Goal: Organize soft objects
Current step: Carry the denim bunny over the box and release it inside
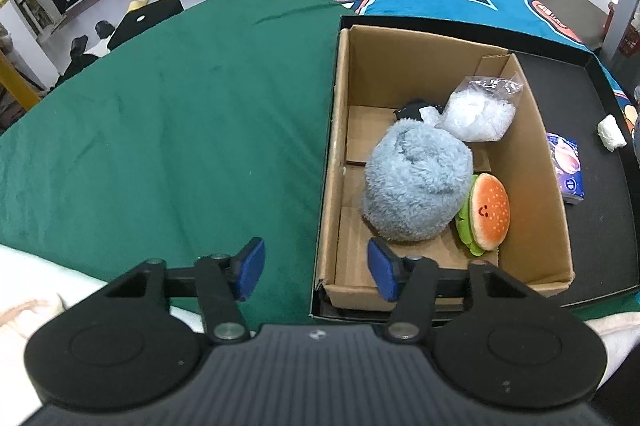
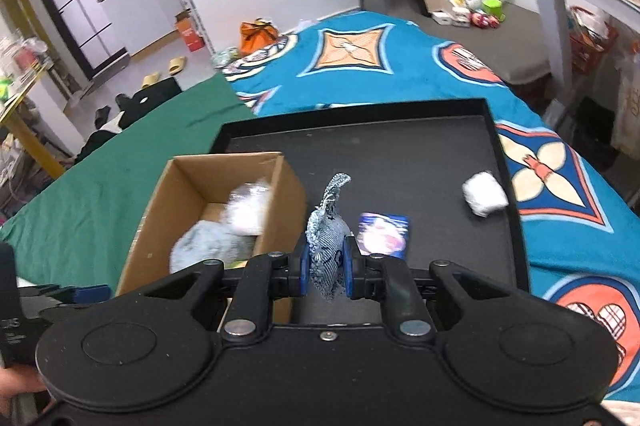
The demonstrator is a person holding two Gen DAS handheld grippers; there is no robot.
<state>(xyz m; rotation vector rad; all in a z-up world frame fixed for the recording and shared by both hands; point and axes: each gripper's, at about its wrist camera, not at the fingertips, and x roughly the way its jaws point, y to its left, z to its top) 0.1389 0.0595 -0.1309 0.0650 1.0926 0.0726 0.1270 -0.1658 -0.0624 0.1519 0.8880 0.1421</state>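
Jaws of the right gripper [image 2: 326,268] are clamped on a denim toy [image 2: 325,250], held up over the black tray [image 2: 400,145] beside the box [image 2: 280,209]. Left gripper [image 1: 316,274] jaws stand apart with nothing between them, over the box's near corner. Inside the box [image 1: 548,185] lie a grey plush [image 1: 416,185], a burger toy [image 1: 486,211] and a plastic bag [image 1: 480,113]. On the tray sit a white roll [image 2: 484,195] and a blue packet [image 2: 384,234].

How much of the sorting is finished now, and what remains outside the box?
Done: a grey fluffy toy, a burger plush and a clear bag lie in the cardboard box. In hand: the right tongs grip a denim pouch. Left on the black tray: a white roll and a blue packet.
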